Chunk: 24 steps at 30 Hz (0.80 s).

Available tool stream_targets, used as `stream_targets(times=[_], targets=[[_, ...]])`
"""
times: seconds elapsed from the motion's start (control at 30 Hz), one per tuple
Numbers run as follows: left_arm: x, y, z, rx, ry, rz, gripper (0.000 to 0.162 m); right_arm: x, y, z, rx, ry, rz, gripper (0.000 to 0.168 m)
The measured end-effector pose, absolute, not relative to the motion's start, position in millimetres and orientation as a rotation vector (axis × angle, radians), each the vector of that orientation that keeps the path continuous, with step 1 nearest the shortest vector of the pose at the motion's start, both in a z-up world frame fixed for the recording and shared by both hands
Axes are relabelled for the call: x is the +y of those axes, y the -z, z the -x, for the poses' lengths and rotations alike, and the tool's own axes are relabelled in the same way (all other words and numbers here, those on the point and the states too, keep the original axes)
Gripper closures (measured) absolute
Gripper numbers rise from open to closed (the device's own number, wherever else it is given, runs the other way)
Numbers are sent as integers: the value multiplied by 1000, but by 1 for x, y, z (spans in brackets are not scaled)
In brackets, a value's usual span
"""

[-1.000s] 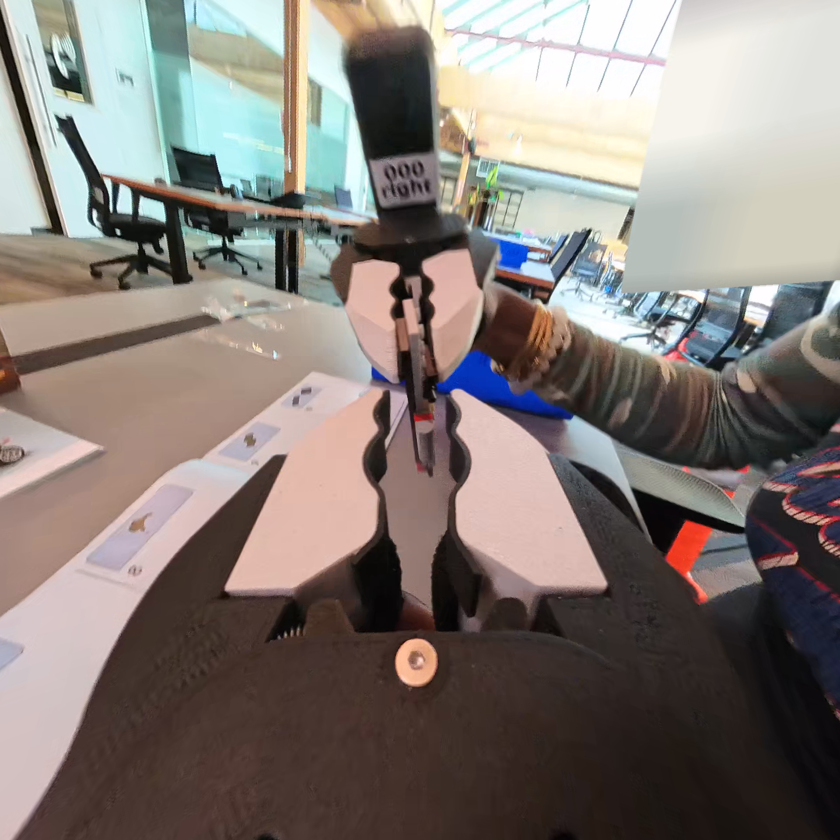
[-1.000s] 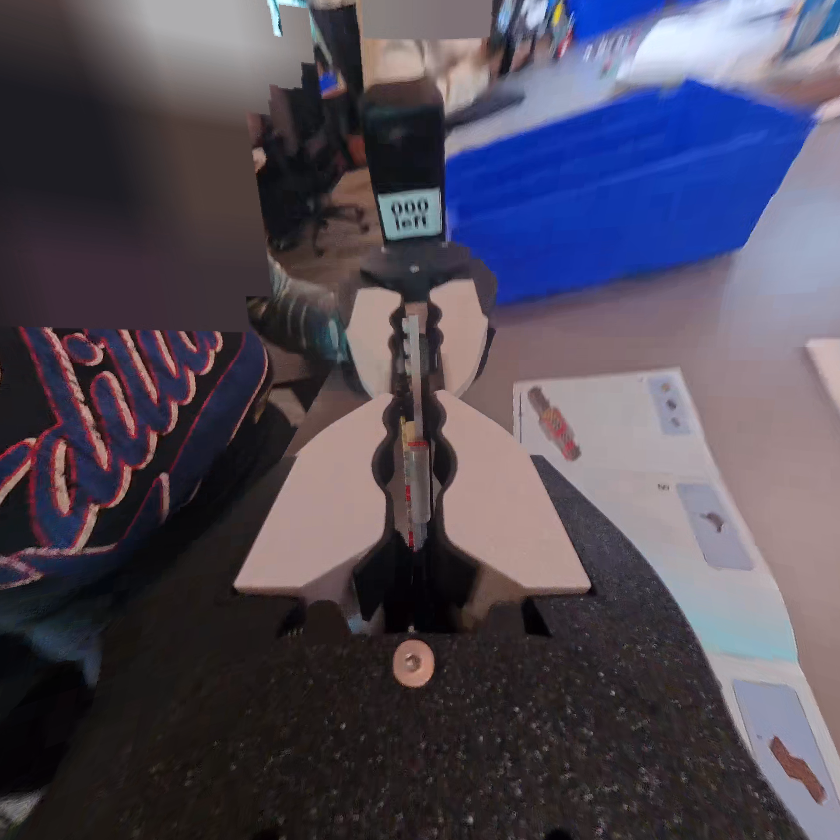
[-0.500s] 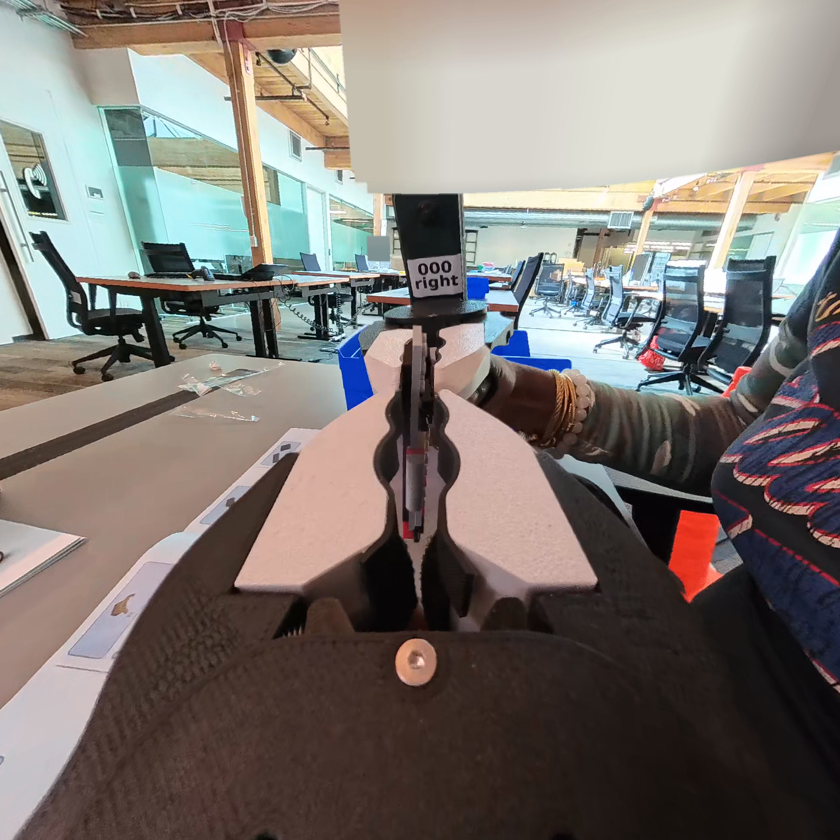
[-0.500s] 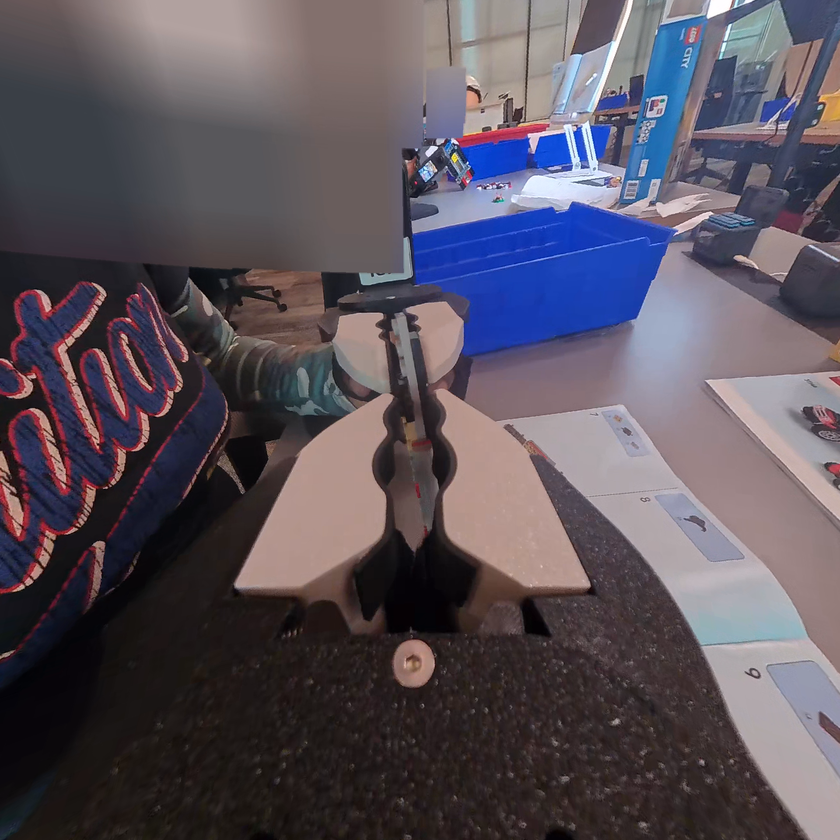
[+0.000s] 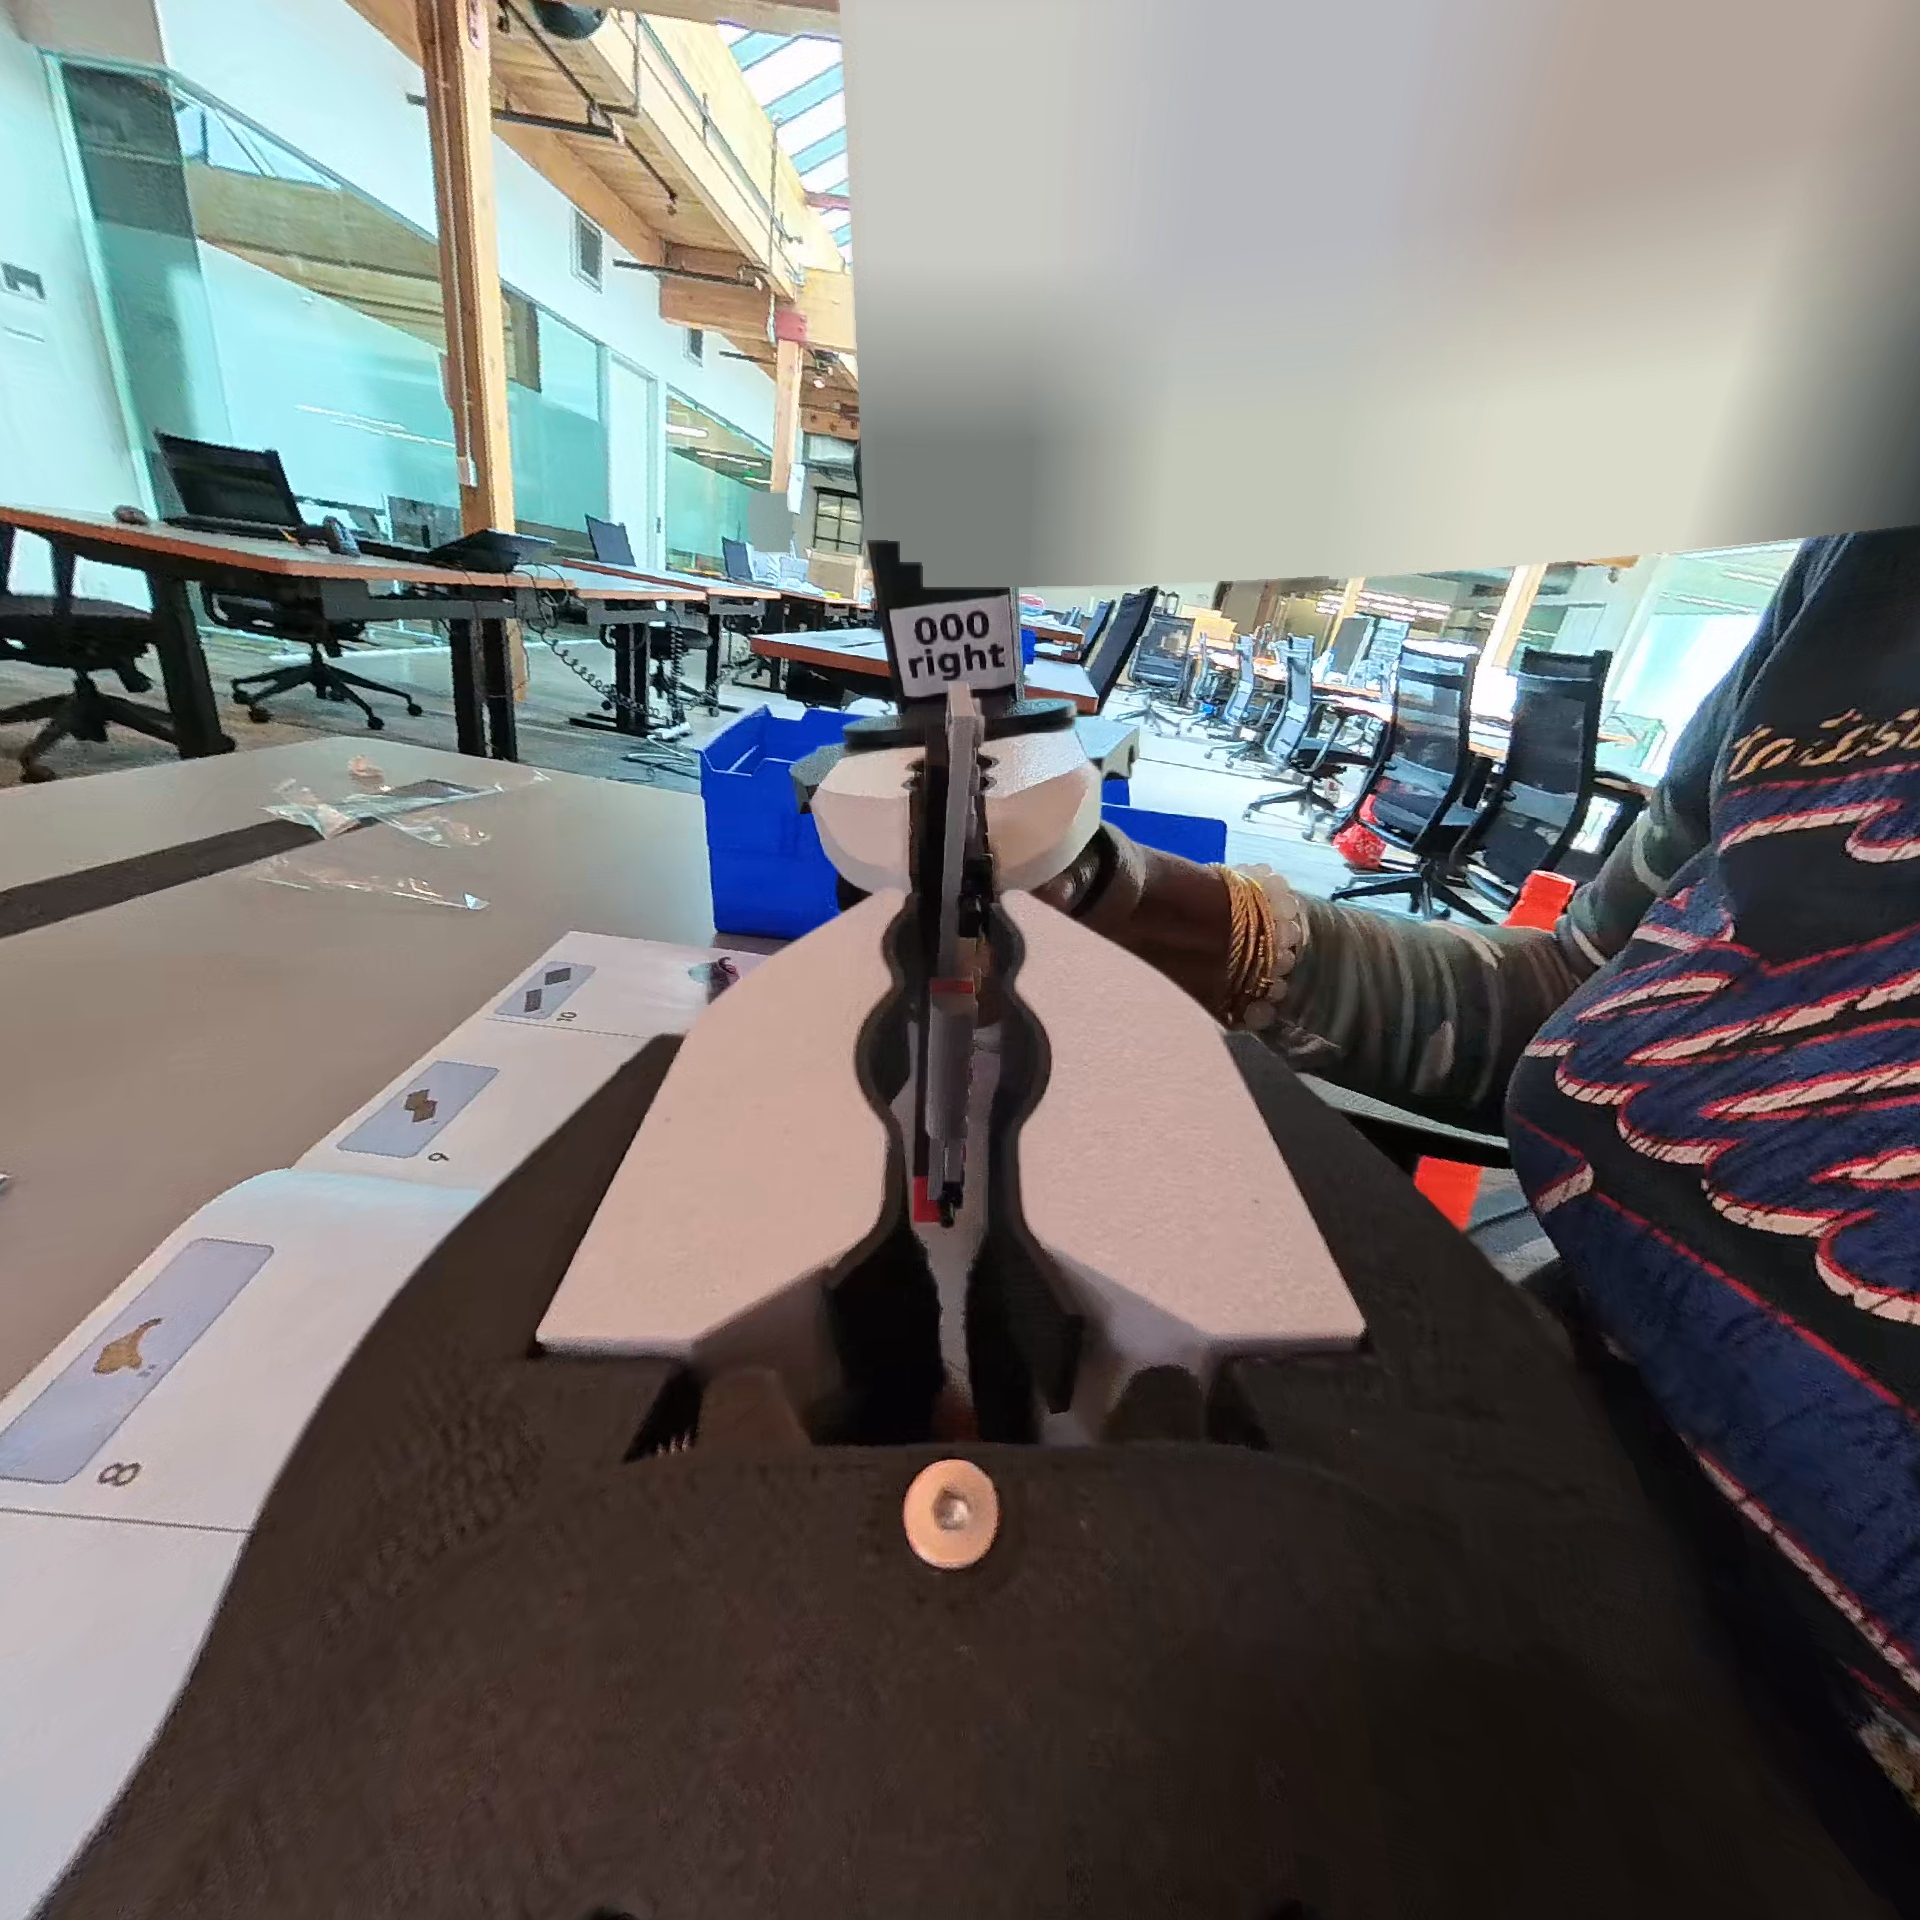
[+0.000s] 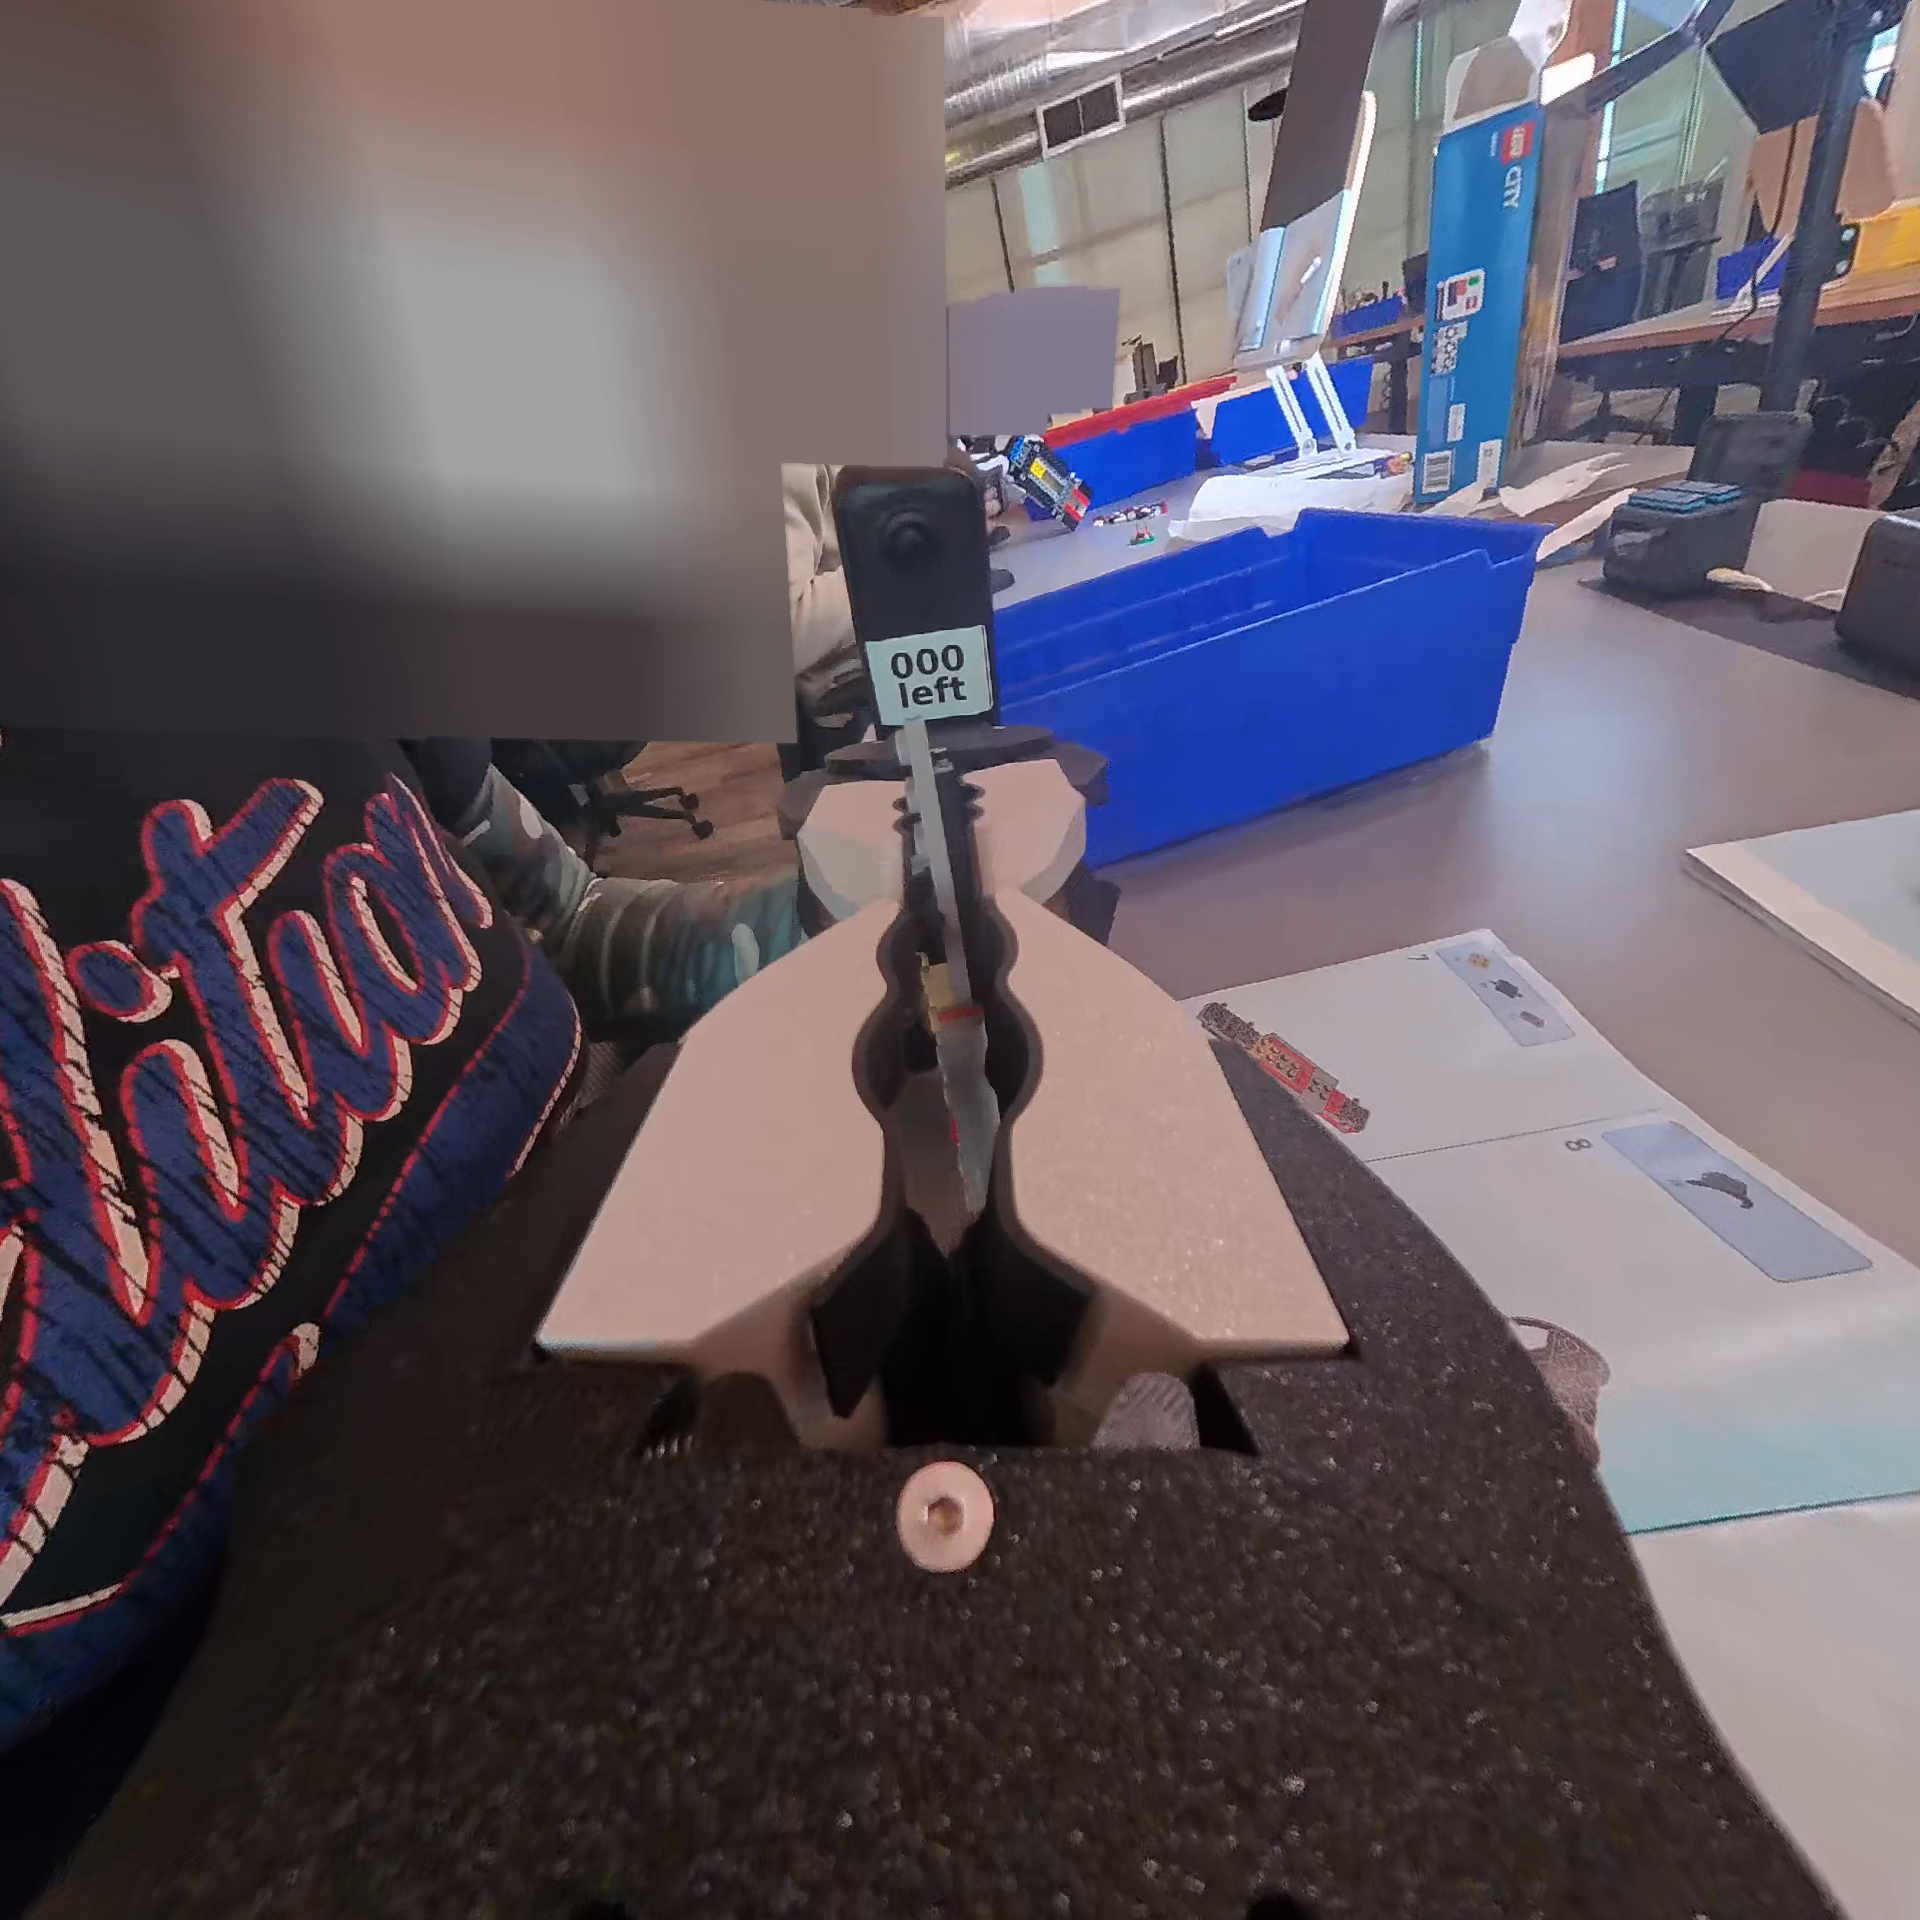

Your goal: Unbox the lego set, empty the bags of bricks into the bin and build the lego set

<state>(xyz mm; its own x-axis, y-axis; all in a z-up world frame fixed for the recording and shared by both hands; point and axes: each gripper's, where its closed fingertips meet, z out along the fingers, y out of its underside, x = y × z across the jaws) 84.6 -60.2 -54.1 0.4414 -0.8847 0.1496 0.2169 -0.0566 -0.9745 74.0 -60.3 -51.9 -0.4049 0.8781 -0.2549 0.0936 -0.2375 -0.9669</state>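
Open-plan office used as a work lab: rows of long desks (image 5: 312, 566) with black swivel chairs (image 5: 1455, 769), glass-walled rooms (image 5: 343, 416), exposed timber beams (image 5: 473, 260), and blue parts bins (image 6: 1278, 665) on a grey counter (image 6: 1507, 842)

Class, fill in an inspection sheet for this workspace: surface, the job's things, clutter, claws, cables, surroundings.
Surface: grey table, dark strip across it.
Job's things: thin grey lego assembly held edge-on between both claws, above the open instruction booklet; blue bin behind; tall blue lego box upright farther back.
Clutter: empty clear bags on the table; second booklet at the right edge.
Claws: left claw and right claw face each other, both shut on the assembly.
Cables: coiled ones under far desks.
Surroundings: open office, desks, black chairs.
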Motion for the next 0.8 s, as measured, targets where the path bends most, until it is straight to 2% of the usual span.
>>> stream_targets(times=[0.27,0.3,0.33,0.4,0.57,0.63,0.67,0.73,0.8], targets=[[-63,57,-89,651,1122,1342,151,-62,55,-79,-1445,-1781,1227,157],[-63,58,-90,654,1135,1350,152,-63,54,-79,-1441,-1812,1228,147],[-63,60,-91,662,1135,1364,152,-63,53,-80,-1431,-1837,1224,145],[-64,63,-93,677,1139,1371,152,-65,54,-80,-1447,-1836,1191,157],[-60,62,-92,656,1126,1374,151,-60,51,-79,-1370,-1778,1155,157],[-58,66,-93,667,1102,1405,134,-57,49,-78,-1288,-1832,1166,157],[-60,67,-95,684,1100,1406,134,-58,51,-78,-1289,-1825,1175,157],[-59,67,-95,686,1074,1390,150,-62,55,-76,-1310,-1808,1177,157],[-60,65,-94,684,1067,1375,151,-62,54,-75,-1290,-1810,1176,157]])
